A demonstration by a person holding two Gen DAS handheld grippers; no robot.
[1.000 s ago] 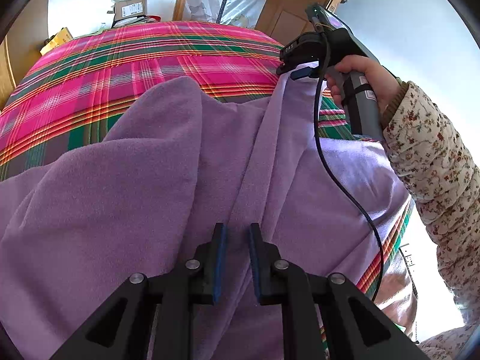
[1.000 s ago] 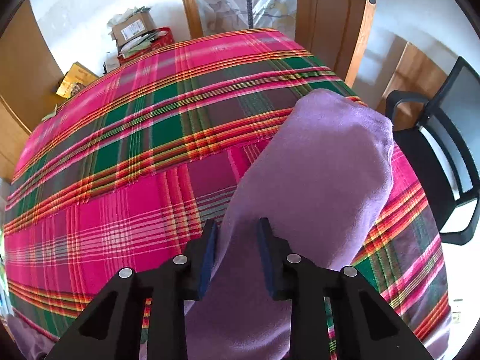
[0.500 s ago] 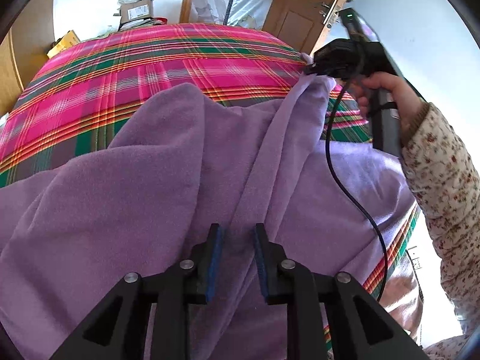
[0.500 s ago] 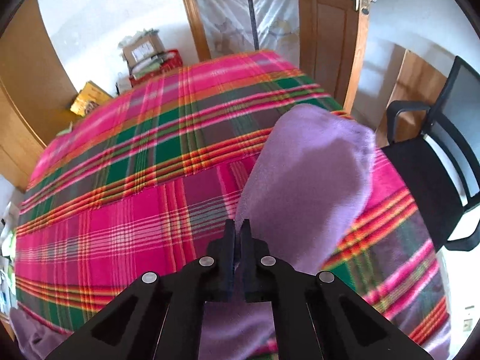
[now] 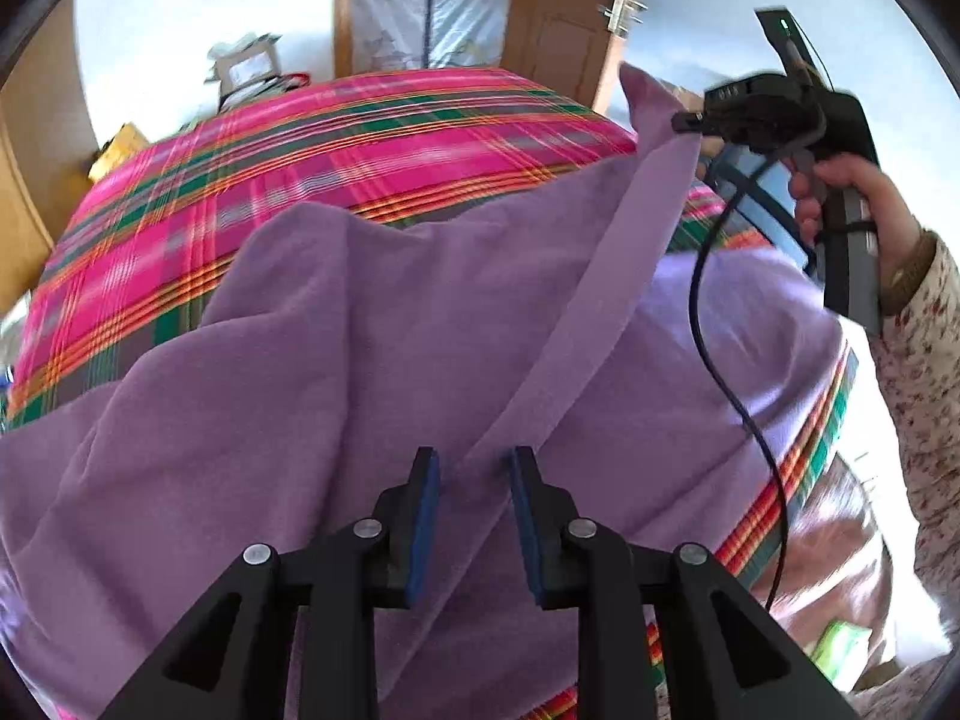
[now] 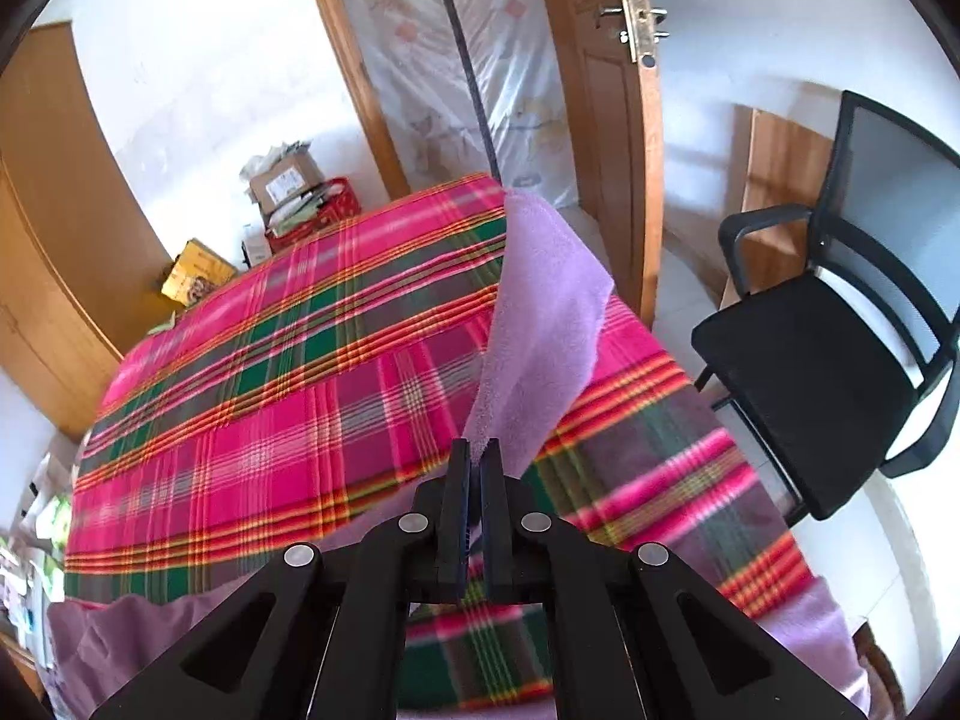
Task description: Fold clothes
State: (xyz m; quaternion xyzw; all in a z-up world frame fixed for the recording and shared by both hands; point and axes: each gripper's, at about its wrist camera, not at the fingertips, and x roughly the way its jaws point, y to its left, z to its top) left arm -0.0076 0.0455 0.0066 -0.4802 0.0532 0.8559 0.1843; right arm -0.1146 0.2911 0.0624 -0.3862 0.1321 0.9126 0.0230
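Right claw [image 6: 476,462] pinches the garment [image 5: 372,360] edge, lifting it for folding, while the left claw [image 5: 474,474], jaws just widened, straddles a fold ungripped.

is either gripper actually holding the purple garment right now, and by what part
The right gripper is shut on the purple garment, pinching a long strip near its end and lifting it off the plaid bed. The left gripper is open over the fabric, holding nothing.
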